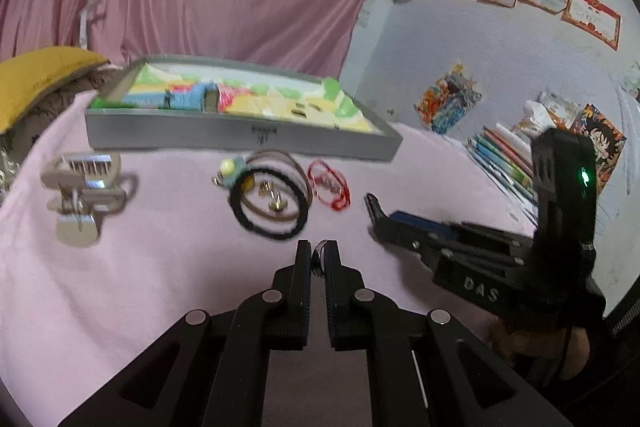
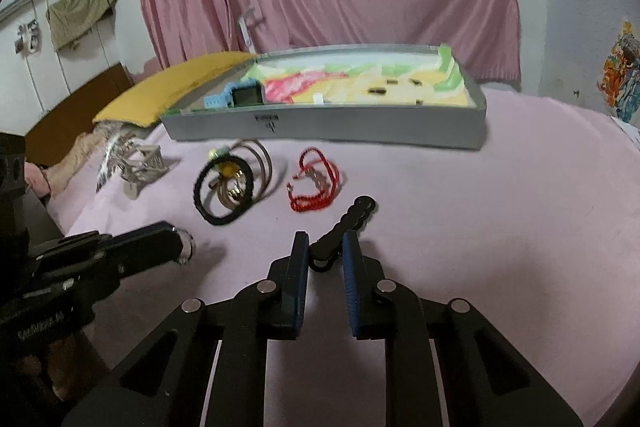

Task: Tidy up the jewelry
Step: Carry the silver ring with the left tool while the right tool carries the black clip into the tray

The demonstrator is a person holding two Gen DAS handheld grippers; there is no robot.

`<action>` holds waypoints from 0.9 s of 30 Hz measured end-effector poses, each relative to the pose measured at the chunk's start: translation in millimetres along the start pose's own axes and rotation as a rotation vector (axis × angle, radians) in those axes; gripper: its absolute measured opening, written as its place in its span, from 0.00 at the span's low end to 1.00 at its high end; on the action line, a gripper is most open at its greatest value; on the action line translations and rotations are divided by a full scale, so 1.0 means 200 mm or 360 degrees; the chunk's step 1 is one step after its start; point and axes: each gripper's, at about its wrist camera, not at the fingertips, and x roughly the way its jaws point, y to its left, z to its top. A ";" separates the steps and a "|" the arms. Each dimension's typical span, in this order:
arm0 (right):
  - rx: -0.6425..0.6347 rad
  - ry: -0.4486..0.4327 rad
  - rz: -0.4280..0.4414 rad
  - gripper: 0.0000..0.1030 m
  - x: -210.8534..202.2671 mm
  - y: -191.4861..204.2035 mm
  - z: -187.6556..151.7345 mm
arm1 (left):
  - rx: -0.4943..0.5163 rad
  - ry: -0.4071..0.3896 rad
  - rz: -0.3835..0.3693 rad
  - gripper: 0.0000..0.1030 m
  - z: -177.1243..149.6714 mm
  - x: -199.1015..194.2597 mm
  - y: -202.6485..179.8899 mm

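Early stage, I judge: left gripper [image 1: 317, 259] jaws pinch a small silver ring [image 1: 319, 255], right gripper [image 2: 326, 251] jaws clamp a black beaded bracelet [image 2: 347, 223]; red cord bracelet [image 2: 316, 183] and black hair tie [image 2: 224, 193] lie near the pink bed's far edge, before the grey tray [image 2: 360, 131]

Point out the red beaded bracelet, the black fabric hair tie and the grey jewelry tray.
red beaded bracelet [image 2: 316, 183], right wrist view, bead strand.
black fabric hair tie [image 1: 244, 219], left wrist view, lower-left band.
grey jewelry tray [image 2: 360, 131], right wrist view, front wall.
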 end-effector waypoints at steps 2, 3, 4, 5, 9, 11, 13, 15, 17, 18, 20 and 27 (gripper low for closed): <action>-0.0015 -0.0069 0.0001 0.14 -0.04 0.01 0.01 | 0.0006 -0.0061 0.0025 0.06 0.04 -0.02 -0.01; -0.0027 -0.0119 -0.0002 0.14 -0.06 0.02 0.02 | 0.0008 -0.0093 0.0033 0.06 0.06 -0.03 -0.01; -0.0039 -0.0153 -0.0006 0.14 -0.08 0.03 0.04 | 0.0015 -0.0129 0.0042 0.06 0.08 -0.04 -0.02; -0.0058 -0.0203 -0.0014 0.14 -0.11 0.04 0.06 | 0.0024 -0.0157 0.0056 0.06 0.11 -0.05 -0.02; -0.0154 -0.0405 -0.0068 0.14 -0.20 0.08 0.15 | 0.0065 -0.0294 0.0115 0.06 0.22 -0.08 -0.04; -0.0197 -0.0504 -0.0095 0.14 -0.24 0.09 0.21 | 0.0089 -0.0375 0.0146 0.06 0.28 -0.09 -0.05; -0.0236 -0.0589 -0.0115 0.14 -0.26 0.10 0.27 | 0.0106 -0.0443 0.0168 0.06 0.34 -0.09 -0.06; -0.0271 -0.0663 -0.0137 0.14 -0.28 0.11 0.31 | 0.0127 -0.0516 0.0202 0.06 0.41 -0.09 -0.06; -0.0310 -0.0722 -0.0168 0.14 -0.28 0.13 0.36 | 0.0145 -0.0578 0.0224 0.06 0.46 -0.08 -0.07; -0.0323 -0.0755 -0.0176 0.14 -0.28 0.12 0.39 | 0.0155 -0.0612 0.0237 0.06 0.48 -0.07 -0.07; -0.0348 -0.0786 -0.0194 0.14 -0.25 0.12 0.43 | 0.0188 -0.0666 0.0276 0.06 0.53 -0.03 -0.08; -0.0412 -0.0763 -0.0221 0.14 -0.09 0.08 0.61 | 0.0237 -0.0620 0.0325 0.06 0.67 0.15 -0.05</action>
